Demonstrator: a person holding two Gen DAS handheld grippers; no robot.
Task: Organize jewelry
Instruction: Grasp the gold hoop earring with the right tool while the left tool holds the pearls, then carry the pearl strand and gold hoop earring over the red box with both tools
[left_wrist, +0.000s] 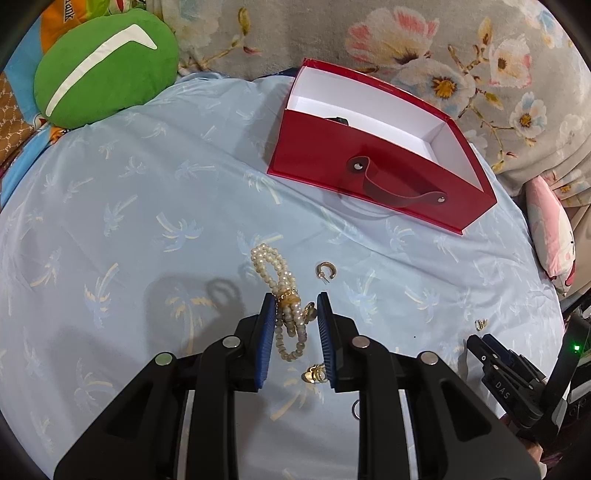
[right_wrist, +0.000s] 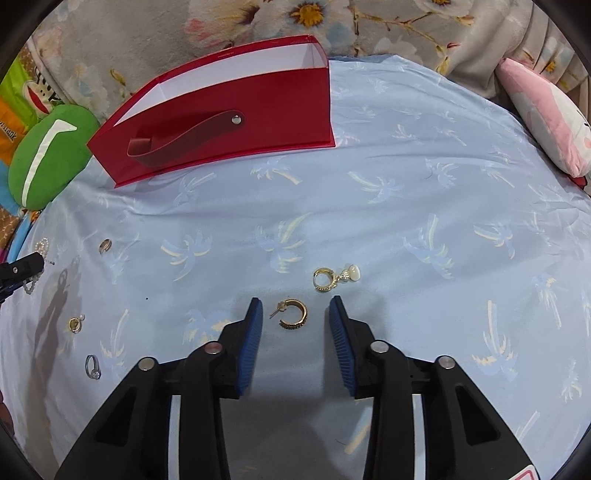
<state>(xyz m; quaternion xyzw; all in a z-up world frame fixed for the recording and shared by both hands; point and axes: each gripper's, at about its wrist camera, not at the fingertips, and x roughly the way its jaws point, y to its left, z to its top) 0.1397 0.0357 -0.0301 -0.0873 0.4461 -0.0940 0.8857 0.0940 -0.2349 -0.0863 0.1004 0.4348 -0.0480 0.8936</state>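
L gripper (left_wrist: 296, 306): jaws apart, pearl bracelet (left_wrist: 281, 302) lying on the bed between them, nearer the L pad. Centre it, close low on the beads, avoid snagging sheet.
R gripper (right_wrist: 295, 314): jaws apart, gold hoop earring (right_wrist: 292, 313) between tips. Red box (left_wrist: 373, 155) well ahead.

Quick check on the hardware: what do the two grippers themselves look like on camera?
Both match. The left gripper and right gripper have matte black linkage arms with round silver pivot pins, ending in flat fingers faced with ribbed blue pads. In the left wrist view, the right gripper's side shows white "DAS" lettering, with a small green light beside it. No cables or sleeves show.
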